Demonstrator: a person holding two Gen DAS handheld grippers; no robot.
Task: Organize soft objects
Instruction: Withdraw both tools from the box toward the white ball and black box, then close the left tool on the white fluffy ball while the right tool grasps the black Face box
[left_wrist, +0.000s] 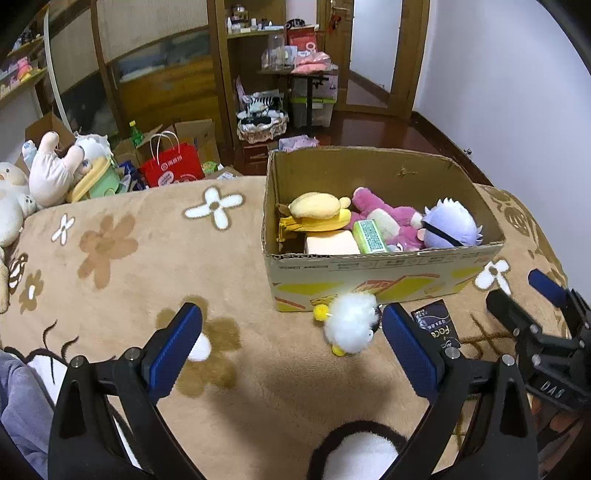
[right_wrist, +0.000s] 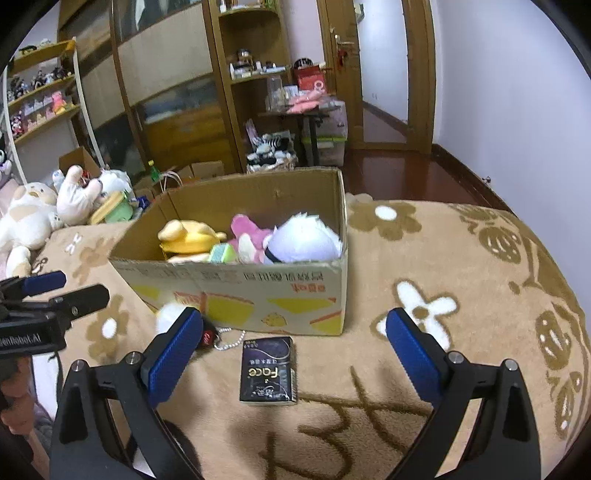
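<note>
Both jaws are standing released and empty over the bed, while the white plush (left_wrist: 351, 326), lying against the box (left_wrist: 369, 266), is looking light and squashy, best pinched across its fluffy body.

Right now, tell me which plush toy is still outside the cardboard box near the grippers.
The small white fluffy toy with yellow feet, lying on the blanket against the cardboard box front; the yellow, pink and purple ones sit inside.
</note>
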